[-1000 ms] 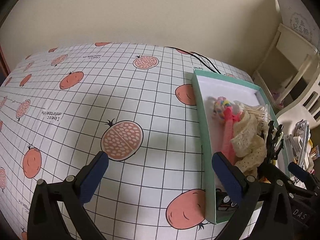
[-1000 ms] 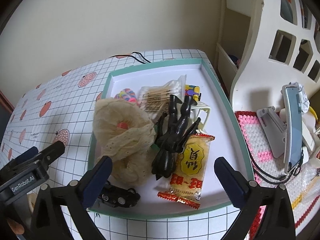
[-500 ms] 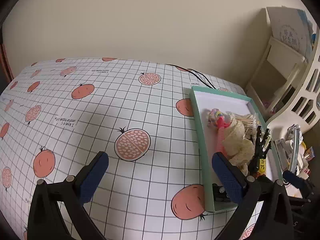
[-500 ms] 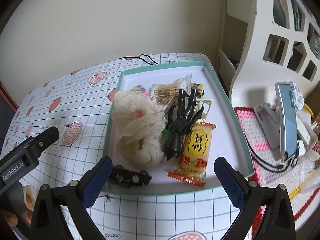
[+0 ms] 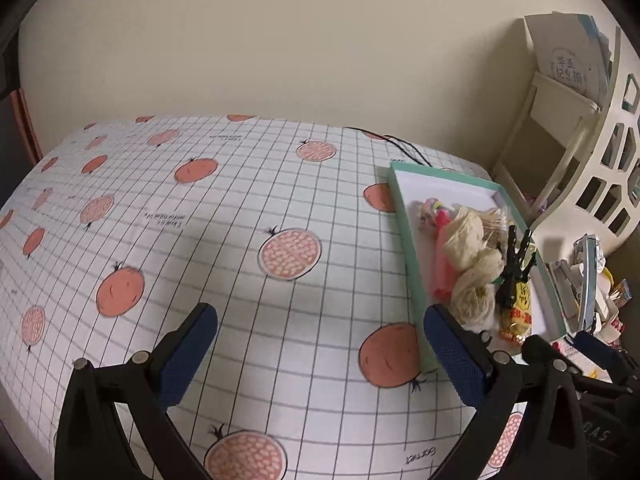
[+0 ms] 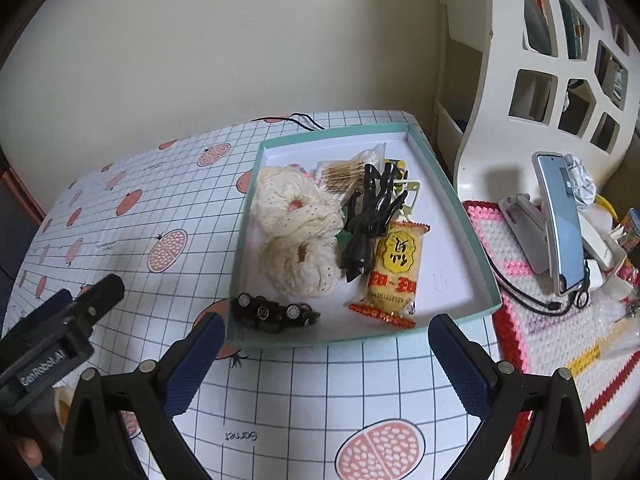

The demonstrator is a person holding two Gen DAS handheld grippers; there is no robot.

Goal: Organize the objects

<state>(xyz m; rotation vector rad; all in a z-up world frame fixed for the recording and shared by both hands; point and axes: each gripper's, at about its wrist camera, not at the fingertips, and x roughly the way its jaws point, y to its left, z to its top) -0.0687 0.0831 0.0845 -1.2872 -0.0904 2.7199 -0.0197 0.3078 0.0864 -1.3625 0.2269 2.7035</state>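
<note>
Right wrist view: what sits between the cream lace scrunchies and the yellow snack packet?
The black plastic hair claw, lying in the green-rimmed tray.

Tablecloth left of the crowded tray lies open.

Home room, maybe bedroom or play corner. Table ahead of tongs wears fruit-print grid cloth. White cut-out shelf stands right, books inside. Pink knitted mat right of tongs holds phone on stand. Plain cream wall behind.
</note>
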